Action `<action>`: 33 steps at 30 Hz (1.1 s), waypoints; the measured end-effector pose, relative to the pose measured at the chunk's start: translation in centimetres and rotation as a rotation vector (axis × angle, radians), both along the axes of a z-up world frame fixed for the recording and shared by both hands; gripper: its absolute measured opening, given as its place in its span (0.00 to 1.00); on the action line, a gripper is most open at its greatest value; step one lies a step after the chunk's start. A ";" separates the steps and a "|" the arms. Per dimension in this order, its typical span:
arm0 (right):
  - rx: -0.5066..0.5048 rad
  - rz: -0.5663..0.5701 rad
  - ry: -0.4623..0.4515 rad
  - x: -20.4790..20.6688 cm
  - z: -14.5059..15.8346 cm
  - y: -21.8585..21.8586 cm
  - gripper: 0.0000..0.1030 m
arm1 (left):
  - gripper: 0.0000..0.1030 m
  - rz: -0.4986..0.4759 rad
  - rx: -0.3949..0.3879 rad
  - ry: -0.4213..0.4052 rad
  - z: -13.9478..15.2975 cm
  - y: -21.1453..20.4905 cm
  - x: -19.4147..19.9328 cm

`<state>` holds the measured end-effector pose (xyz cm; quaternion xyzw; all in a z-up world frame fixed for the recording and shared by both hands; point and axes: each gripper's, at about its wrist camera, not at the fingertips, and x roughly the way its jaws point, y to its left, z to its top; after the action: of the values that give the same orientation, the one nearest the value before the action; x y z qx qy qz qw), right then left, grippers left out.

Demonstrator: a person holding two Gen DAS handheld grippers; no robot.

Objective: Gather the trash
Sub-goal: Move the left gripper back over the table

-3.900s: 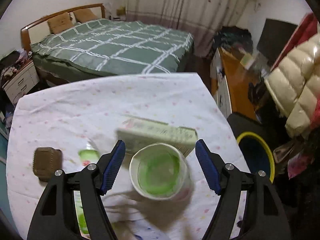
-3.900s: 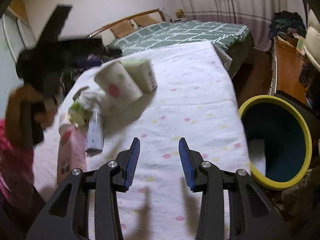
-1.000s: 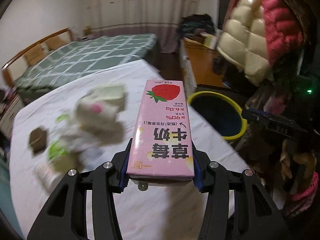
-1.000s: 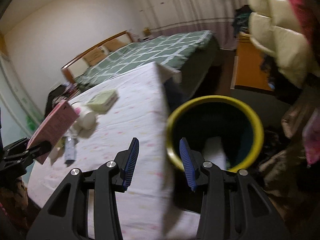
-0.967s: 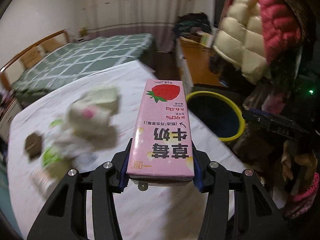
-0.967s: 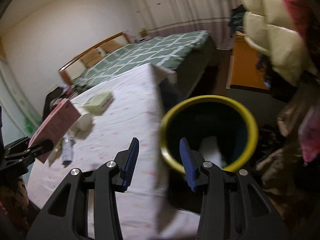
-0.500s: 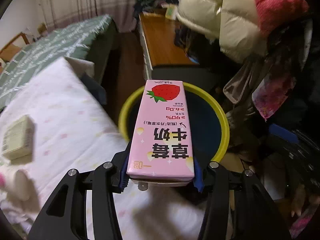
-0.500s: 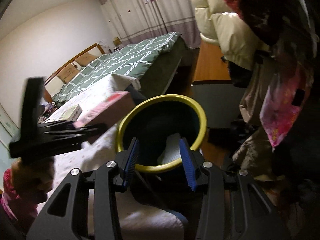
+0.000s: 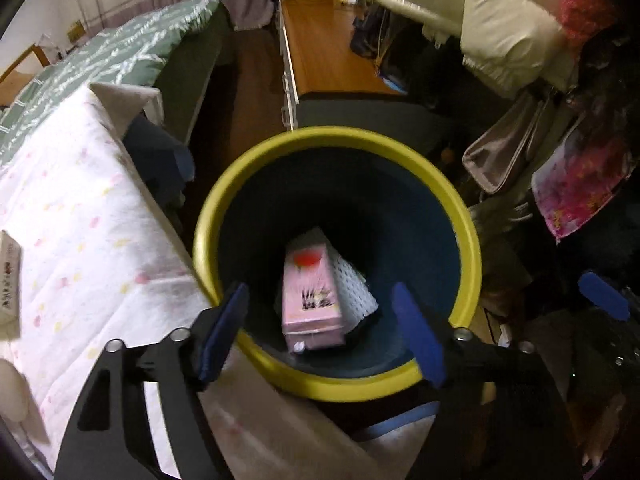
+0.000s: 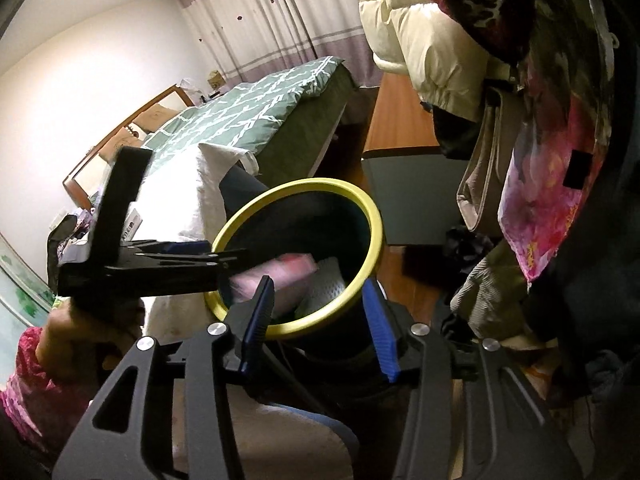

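Note:
A pink strawberry milk carton (image 9: 310, 300) is inside the yellow-rimmed dark bin (image 9: 240, 176), blurred, over a white perforated piece (image 9: 352, 284). My left gripper (image 9: 320, 332) is open and empty right above the bin's near rim. In the right wrist view the same carton (image 10: 276, 276) shows blurred inside the bin (image 10: 372, 216), with the left gripper (image 10: 224, 258) held over the rim. My right gripper (image 10: 320, 316) is open and empty, just in front of the bin.
The table with the white dotted cloth (image 9: 80, 220) lies left of the bin, with a pale green box (image 9: 8, 276) at its edge. A wooden cabinet (image 9: 324, 48), hanging coats (image 9: 500, 20) and bags (image 9: 508, 148) crowd the right. A green bed (image 10: 248, 108) stands behind.
My left gripper has opened and let go of the pink carton, which has dropped into the bin. The right gripper has moved closer to the bin.

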<state>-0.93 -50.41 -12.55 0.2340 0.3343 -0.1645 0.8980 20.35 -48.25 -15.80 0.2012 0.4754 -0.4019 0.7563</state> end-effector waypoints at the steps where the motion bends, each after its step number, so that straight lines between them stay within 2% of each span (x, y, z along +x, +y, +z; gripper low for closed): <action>1: -0.003 0.004 0.001 0.1 0.1 0.1 0.44 | 0.74 0.009 -0.014 -0.014 0.6 0.8 -0.2; 7: -0.012 0.033 0.004 0.7 0.3 1.3 0.45 | 0.87 0.094 -0.146 -0.058 5.2 7.8 -1.2; 12: -0.018 0.099 0.015 2.4 0.5 3.4 0.45 | 0.95 0.241 -0.257 -0.148 9.2 16.6 -2.4; 16: -0.017 0.203 0.013 4.8 0.8 6.3 0.45 | 0.95 0.391 -0.291 -0.223 10.9 24.3 -3.6; 24: -0.080 0.535 -0.003 12.5 2.2 15.8 0.46 | 0.95 0.665 -0.278 -0.343 11.8 38.0 -6.3; 27: -0.099 0.659 -0.011 15.7 2.3 19.8 0.46 | 0.95 0.737 -0.291 -0.353 11.6 42.1 -7.1; 29: -0.099 0.729 -0.023 17.4 2.1 21.6 0.46 | 0.95 0.771 -0.288 -0.350 11.1 43.6 -7.4; 33: -0.123 0.842 -0.034 21.4 1.4 24.8 0.58 | 0.95 0.802 -0.283 -0.328 10.0 45.9 -7.2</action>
<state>20.42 -25.62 -11.19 0.0256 0.3755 0.2008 0.9045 13.11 -2.37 -5.78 -0.0430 0.3301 -0.1011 0.9375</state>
